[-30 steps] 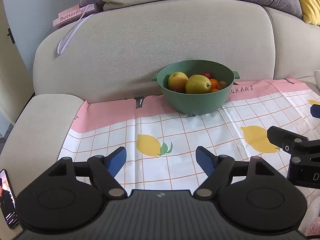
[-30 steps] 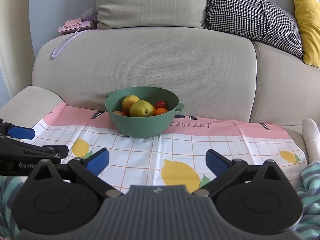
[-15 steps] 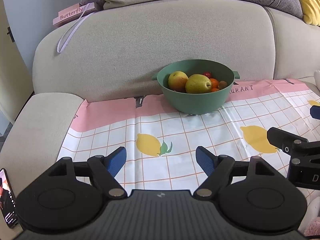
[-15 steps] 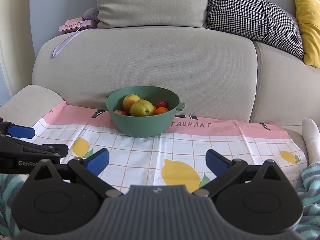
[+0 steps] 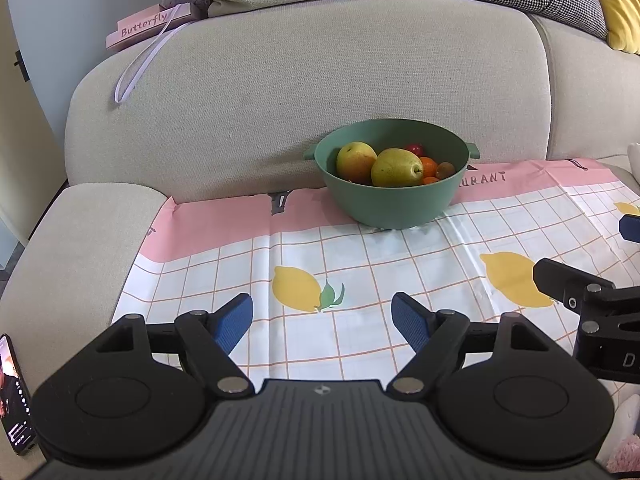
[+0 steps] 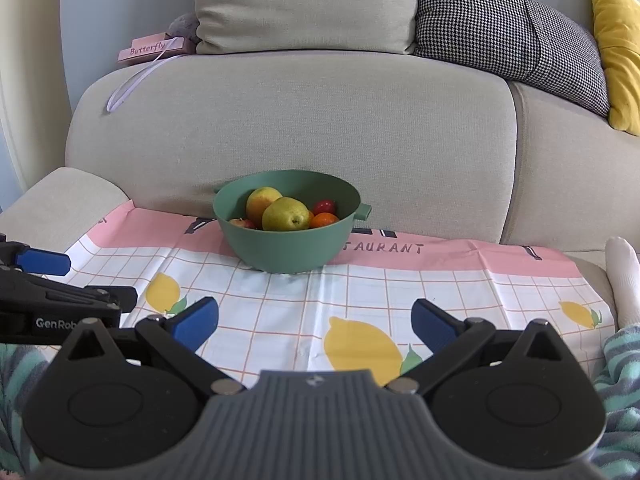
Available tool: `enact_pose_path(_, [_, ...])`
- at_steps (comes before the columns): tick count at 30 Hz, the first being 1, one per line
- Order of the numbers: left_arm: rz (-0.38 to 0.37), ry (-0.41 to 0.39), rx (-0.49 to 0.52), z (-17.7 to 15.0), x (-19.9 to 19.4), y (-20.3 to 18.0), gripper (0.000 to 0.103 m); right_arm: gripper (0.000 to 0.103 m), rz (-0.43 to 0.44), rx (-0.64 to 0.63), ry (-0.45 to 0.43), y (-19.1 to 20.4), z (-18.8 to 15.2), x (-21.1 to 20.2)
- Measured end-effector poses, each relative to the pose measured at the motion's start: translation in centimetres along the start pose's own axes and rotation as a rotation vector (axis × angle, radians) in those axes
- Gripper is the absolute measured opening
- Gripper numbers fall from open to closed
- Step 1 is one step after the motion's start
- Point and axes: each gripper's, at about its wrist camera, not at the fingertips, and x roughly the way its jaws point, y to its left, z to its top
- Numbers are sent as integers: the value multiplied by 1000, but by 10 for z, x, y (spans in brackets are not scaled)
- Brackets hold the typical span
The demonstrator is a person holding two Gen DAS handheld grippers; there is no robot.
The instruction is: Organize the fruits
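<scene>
A green bowl [image 5: 394,204] stands on a lemon-print cloth [image 5: 360,276] on the sofa seat, against the backrest. It holds a yellow-green pear [image 5: 396,168], a yellow-red apple [image 5: 354,160], a small red fruit [image 5: 414,148], an orange fruit [image 5: 430,166] and a brown one [image 5: 445,169]. The bowl [image 6: 286,248] and pear [image 6: 285,214] also show in the right wrist view. My left gripper [image 5: 322,318] is open and empty, well in front of the bowl. My right gripper [image 6: 315,322] is open and empty, also short of the bowl.
A pink "Butterfly" box [image 5: 148,26] with a white strap lies on the sofa back. Beige [image 6: 304,4], checked [image 6: 508,36] and yellow [image 6: 618,44] cushions sit above. A phone [image 5: 14,396] lies on the left armrest. A white sock [image 6: 624,280] is at the right.
Both views have shifted very slightly; the bowl and fruit stay put. Both grippers remain open and empty.
</scene>
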Motion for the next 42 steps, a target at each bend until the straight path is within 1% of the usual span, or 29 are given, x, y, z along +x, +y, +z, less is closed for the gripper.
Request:
enact_pose_path(27, [2,8,-20,-1,0,-4,93,99,0,3,16,-2,-4,3])
enact_pose_path(42, [-26,28,-36,-2,2,0,93,99,4,8,30,-2,-5,4])
